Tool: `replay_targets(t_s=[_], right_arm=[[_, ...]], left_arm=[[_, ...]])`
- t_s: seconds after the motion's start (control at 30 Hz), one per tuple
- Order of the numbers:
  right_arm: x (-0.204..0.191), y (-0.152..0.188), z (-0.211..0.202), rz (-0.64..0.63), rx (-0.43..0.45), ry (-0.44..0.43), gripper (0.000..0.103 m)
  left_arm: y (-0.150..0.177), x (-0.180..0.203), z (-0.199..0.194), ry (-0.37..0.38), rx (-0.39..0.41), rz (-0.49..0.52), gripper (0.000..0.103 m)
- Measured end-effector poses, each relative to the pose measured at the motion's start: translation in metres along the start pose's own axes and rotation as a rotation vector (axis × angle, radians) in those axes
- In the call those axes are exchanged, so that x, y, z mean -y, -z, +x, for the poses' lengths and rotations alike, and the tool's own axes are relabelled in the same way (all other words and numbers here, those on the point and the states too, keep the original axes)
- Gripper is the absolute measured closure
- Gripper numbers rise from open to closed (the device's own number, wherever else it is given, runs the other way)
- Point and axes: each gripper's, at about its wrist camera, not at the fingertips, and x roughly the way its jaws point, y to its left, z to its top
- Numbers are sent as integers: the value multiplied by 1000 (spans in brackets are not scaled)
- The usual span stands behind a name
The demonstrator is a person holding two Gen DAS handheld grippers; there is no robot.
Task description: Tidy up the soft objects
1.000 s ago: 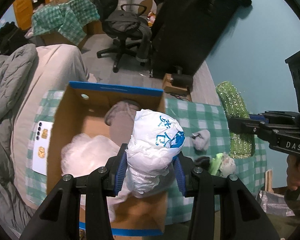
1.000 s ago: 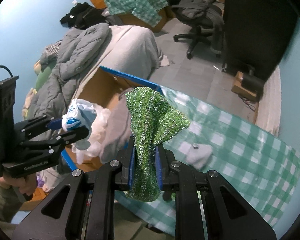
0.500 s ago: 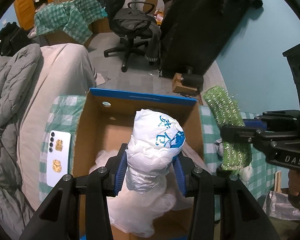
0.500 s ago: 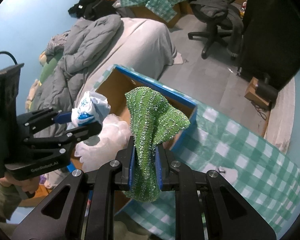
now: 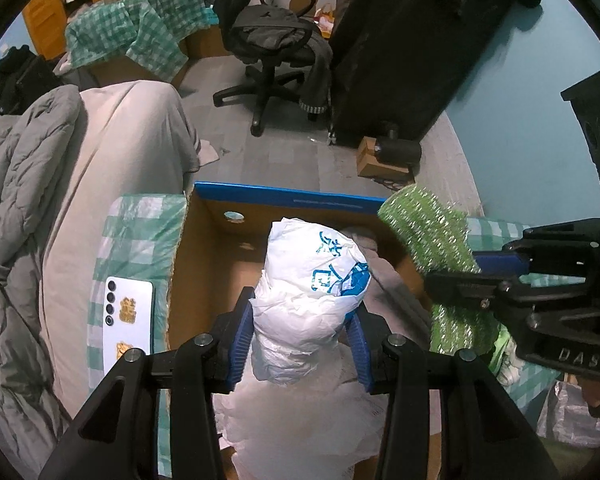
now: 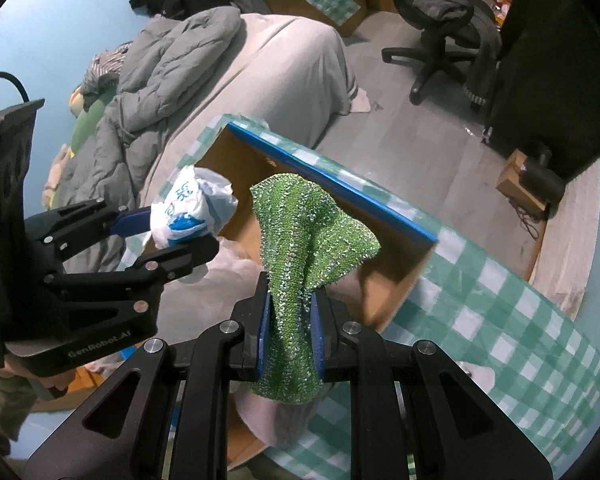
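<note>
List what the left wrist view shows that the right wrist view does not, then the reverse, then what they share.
Left wrist view only: a white phone lying on the checked cloth beside the box, and white plastic piled inside the box.

Right wrist view only: a wide stretch of checked tablecloth to the right of the box.

Both: the cardboard box, the left gripper shut on the white plastic bag, the right gripper shut on the green cloth, and the office chair.

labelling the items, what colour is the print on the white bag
Blue print on the white plastic bag, clearest in the left wrist view.
</note>
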Motion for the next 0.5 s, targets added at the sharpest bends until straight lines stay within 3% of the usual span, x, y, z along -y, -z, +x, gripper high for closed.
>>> replay_targets(t_s=[0.23,0.37,0.5], right_arm=[[-5,-2,8,-15,-24,14,79],[-8,-4,8,-28,-23,28,64],[-6,-4,4,-27,-13,39,63]], left_arm=[[-1,-5,3,-30,-14,-1,49],[1,-7,-1,-44,4,0,33],[3,-7,-3,-65,3,5,33]])
